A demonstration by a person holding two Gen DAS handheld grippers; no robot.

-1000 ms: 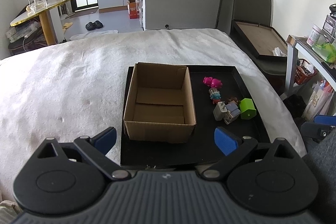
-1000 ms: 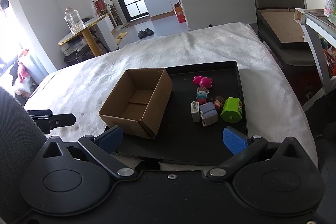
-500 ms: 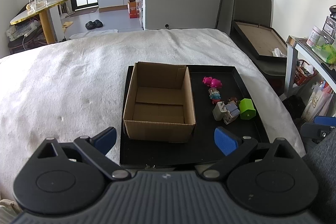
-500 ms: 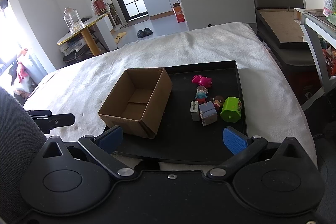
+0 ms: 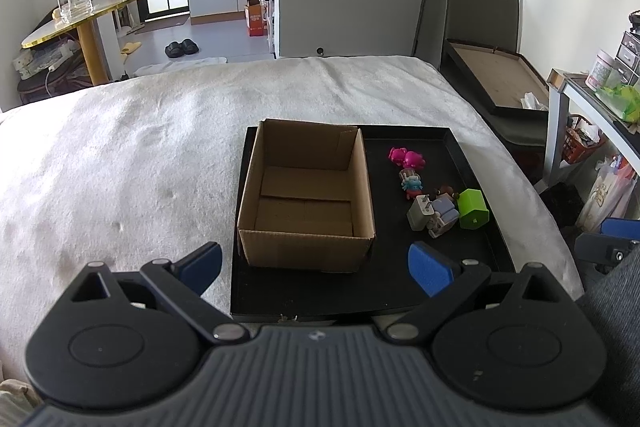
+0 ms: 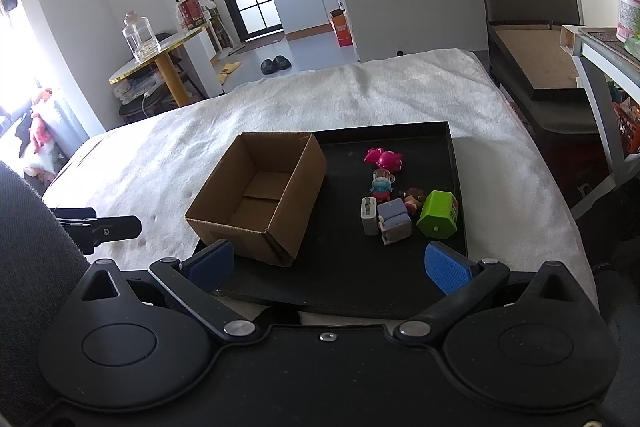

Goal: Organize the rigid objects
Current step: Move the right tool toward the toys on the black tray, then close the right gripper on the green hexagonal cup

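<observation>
White fuzzy blanket (image 5: 160,155) spread over bed; kitchen seen through doorway behind. Flat black tray (image 5: 472,163) laid on blanket. Open-topped corrugated cardboard box (image 5: 306,195) set on tray's left half, long axis pointed away. Small hard toys clustered at right: green house block (image 5: 473,209), white charger (image 5: 418,213), pink figure (image 5: 406,159). Left gripper (image 5: 314,265) and right gripper (image 6: 328,261) held wide apart, nothing gripped

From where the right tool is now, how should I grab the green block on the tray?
Take the green block across its two flat side faces, coming down from above with the right tool. It lies tipped on the black tray; its right side is free, but a brown figure crowds its left, so probably close front-to-back.
</observation>
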